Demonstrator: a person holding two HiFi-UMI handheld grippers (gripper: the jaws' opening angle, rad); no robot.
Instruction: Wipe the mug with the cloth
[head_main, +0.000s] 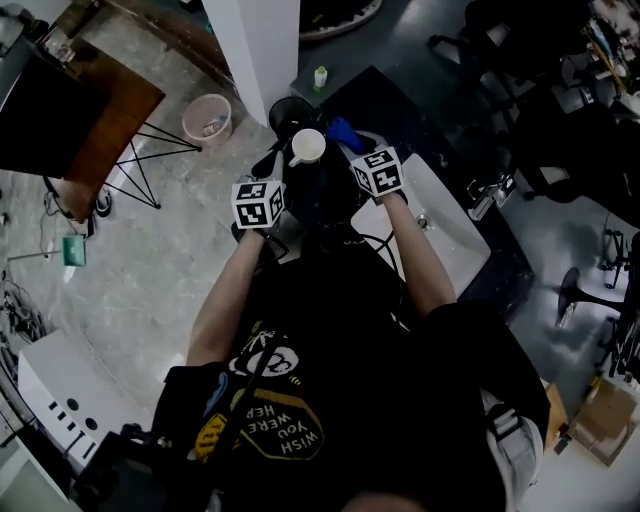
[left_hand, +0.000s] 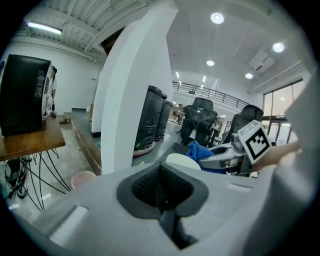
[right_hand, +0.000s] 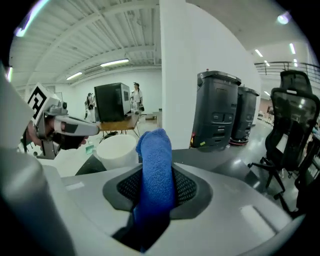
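The white mug (head_main: 307, 147) stands on the dark counter (head_main: 372, 98), between and just beyond my two grippers. In the left gripper view its rim (left_hand: 182, 161) shows over my left gripper (left_hand: 162, 187), whose jaws are shut with nothing between them. My right gripper (right_hand: 155, 186) is shut on the blue cloth (right_hand: 155, 170), which sticks up from between the pads. The cloth (head_main: 342, 133) hangs just right of the mug, and I cannot tell whether they touch. The mug (right_hand: 117, 150) lies left of the cloth in the right gripper view.
A white sink (head_main: 445, 240) with a tap (head_main: 485, 195) lies at the right of the counter. A small green bottle (head_main: 320, 77) stands at the counter's far edge, by a white pillar (head_main: 262, 50). On the floor are a pink bin (head_main: 207, 118), a wooden table (head_main: 110, 125) and black bins (right_hand: 217, 112).
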